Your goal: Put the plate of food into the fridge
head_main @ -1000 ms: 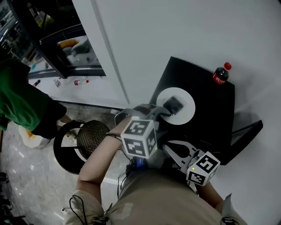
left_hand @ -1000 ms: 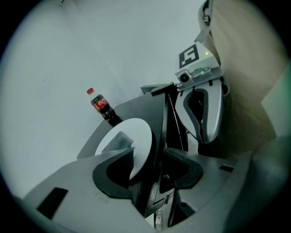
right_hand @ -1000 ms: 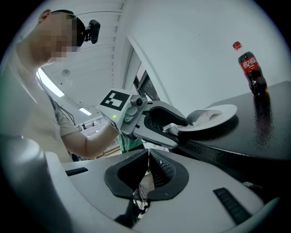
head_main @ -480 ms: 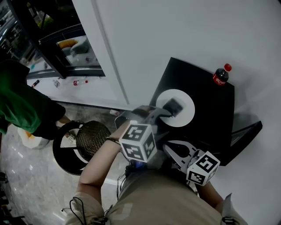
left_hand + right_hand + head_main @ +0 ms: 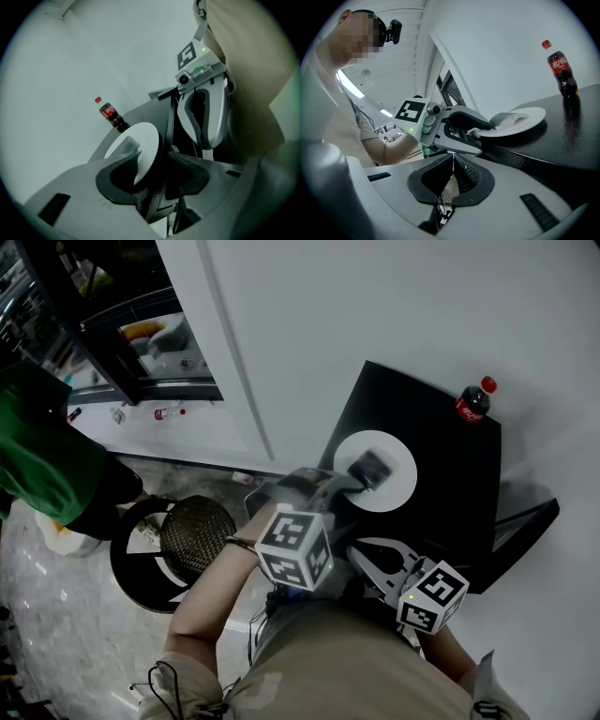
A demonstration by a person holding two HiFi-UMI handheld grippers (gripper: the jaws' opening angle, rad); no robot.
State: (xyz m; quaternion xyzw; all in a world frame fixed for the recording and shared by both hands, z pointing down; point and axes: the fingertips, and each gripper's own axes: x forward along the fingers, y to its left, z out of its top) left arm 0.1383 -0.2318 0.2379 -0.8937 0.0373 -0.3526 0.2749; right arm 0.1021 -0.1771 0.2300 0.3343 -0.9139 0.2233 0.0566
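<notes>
Plate (image 5: 398,482) rim tight between left tongs (image 5: 154,171); right tongs (image 5: 451,182) together, empty.

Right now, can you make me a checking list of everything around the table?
Surface: black table, glossy, mostly bare.
Job's things: white plate carrying grey food, near the table's near edge; fridge not picked out.
Clutter: cola bottle upright at the far corner; round stool on the floor.
Grippers: left gripper closed on the plate's rim; right gripper shut, empty, beside it.
Cables: thin dark cord at the wearer's waist.
Surroundings: white wall, pale stone floor, person in green at left.
</notes>
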